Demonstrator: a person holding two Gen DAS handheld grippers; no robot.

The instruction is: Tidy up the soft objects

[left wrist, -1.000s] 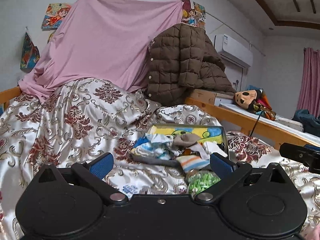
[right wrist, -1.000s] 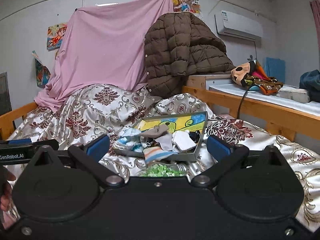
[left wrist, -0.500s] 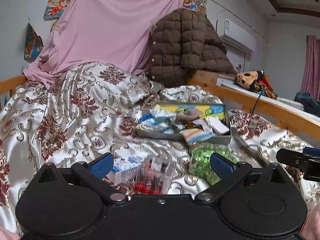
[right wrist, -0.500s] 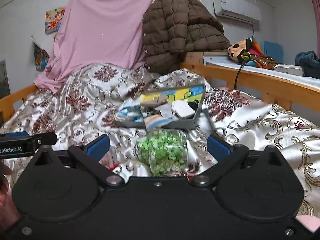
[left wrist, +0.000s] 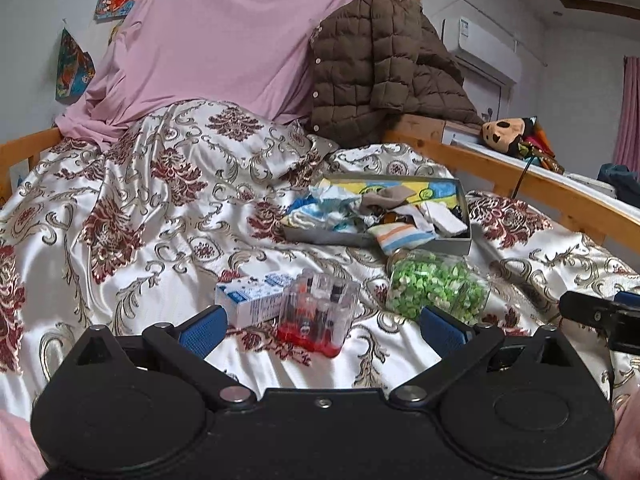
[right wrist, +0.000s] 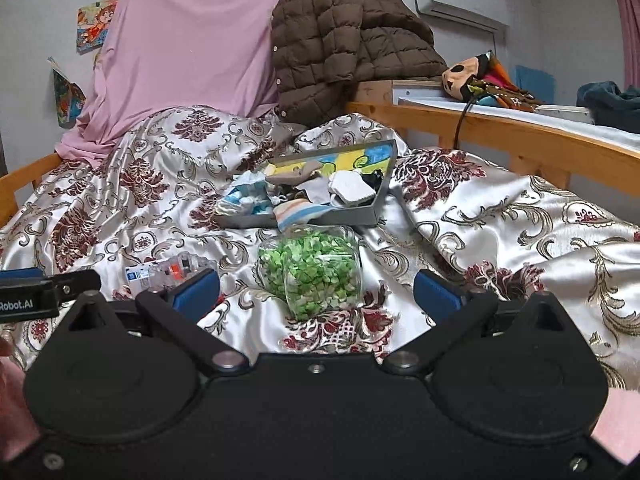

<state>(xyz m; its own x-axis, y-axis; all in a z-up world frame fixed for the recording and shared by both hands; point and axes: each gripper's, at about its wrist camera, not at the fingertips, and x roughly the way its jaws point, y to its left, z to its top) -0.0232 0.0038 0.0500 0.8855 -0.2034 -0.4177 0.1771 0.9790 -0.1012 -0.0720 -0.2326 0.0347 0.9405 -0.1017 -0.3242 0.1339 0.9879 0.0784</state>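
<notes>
Lying jumbled in the grey tray (left wrist: 316,236) on the bed (left wrist: 120,216): crumpled socks (left wrist: 404,236), striped, white and beige, one drooping over the rim. Left gripper (left wrist: 320,328) and right gripper (right wrist: 316,292) both empty, jaws wide apart, near the jar of green bits (right wrist: 310,270).

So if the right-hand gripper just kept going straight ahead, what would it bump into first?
Most likely the clear jar of green pieces lying on the bedspread, centred between the open right gripper fingers; depth is uncertain.

light: soft, even, bright | shadows: faint | focus: sharp | edges: fisheye-bowed, corners vignetted
</notes>
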